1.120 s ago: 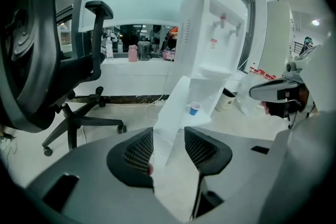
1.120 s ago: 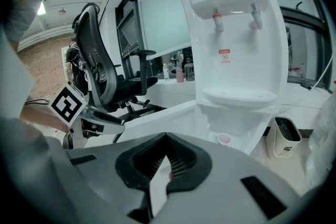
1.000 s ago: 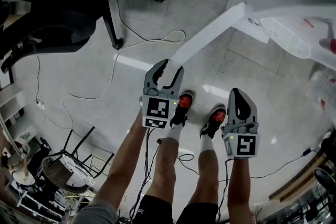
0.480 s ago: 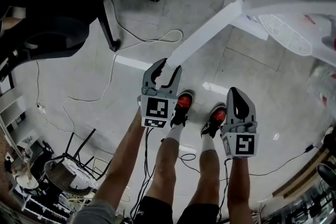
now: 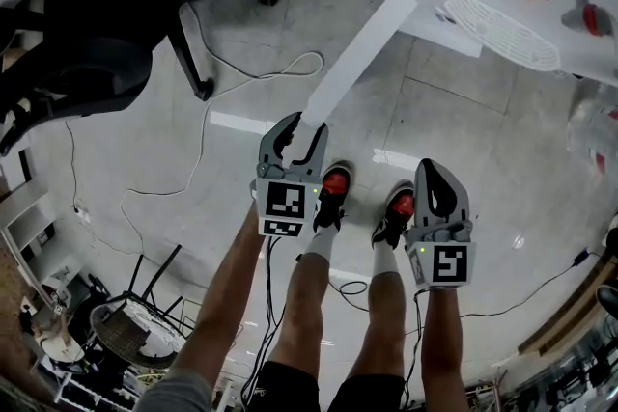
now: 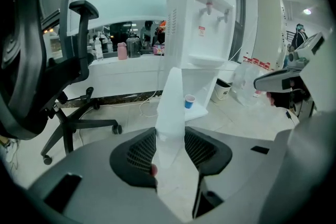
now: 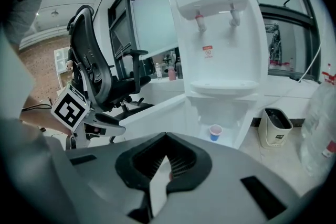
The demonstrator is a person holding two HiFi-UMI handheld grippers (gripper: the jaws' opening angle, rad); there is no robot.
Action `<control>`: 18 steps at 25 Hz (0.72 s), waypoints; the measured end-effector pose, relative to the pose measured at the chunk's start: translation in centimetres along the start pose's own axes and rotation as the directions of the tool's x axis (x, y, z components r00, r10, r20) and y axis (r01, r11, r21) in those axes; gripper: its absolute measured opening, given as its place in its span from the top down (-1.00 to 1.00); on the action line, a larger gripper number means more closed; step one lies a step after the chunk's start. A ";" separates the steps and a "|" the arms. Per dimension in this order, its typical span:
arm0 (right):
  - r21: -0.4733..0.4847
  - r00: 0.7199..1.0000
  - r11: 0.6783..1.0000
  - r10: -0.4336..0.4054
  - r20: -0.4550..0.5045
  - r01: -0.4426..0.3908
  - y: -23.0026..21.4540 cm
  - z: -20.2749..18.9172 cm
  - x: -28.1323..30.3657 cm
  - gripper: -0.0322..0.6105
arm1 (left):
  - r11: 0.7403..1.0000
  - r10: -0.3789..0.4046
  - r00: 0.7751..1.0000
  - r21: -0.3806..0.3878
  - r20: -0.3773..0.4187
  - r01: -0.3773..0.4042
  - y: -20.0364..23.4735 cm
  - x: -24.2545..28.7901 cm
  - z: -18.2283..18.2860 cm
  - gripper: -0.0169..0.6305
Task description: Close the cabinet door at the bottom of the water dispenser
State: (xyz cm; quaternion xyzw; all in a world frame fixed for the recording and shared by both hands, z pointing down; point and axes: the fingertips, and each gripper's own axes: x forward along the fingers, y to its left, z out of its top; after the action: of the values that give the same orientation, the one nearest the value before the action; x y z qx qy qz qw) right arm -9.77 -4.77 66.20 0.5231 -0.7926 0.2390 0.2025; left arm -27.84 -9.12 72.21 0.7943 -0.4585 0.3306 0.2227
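The white water dispenser [image 6: 202, 13] [image 7: 220, 34] stands ahead, its bottom cabinet open with a small paper cup [image 6: 189, 100] [image 7: 214, 132] inside. The cabinet door [image 5: 357, 53] [image 6: 171, 102] swings out toward me as a long white slab. My left gripper [image 5: 301, 124] [image 6: 170, 147] straddles the door's free edge, and both pads appear to press on it. My right gripper [image 5: 437, 171] [image 7: 167, 162] hangs to the right above my feet, shut with nothing in it, apart from the door.
A black office chair [image 5: 97, 5] [image 6: 47, 60] stands at the left, and cables [image 5: 280, 72] trail over the tiled floor. A clear water jug [image 7: 320, 128] and a small white bin [image 7: 275, 126] sit right of the dispenser. My shoes [image 5: 333, 193] are just below the grippers.
The door has swung: it lies steeper in the head view, and its near end has shifted left. My left gripper went with it, slightly left and down. The right gripper has barely moved.
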 end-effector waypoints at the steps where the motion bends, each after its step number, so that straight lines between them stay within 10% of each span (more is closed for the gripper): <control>1: 0.000 1.000 1.000 -0.005 -0.005 0.005 -0.3 -0.3 -0.4 0.85 | 1.000 -0.003 1.000 0.005 -0.001 0.003 -0.5 0.0 -0.1 0.37; 18: 0.108 0.992 0.987 -0.124 0.024 0.120 -6.1 -4.3 -7.5 0.85 | 0.989 -0.108 0.994 0.096 -0.030 0.111 -11.2 0.8 -0.3 0.35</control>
State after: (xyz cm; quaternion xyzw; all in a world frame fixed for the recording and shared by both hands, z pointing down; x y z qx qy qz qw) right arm -1.04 1.16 66.38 0.5841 -0.7483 0.2600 0.1767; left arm -17.87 -3.97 72.44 0.8240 -0.3946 0.3497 0.2072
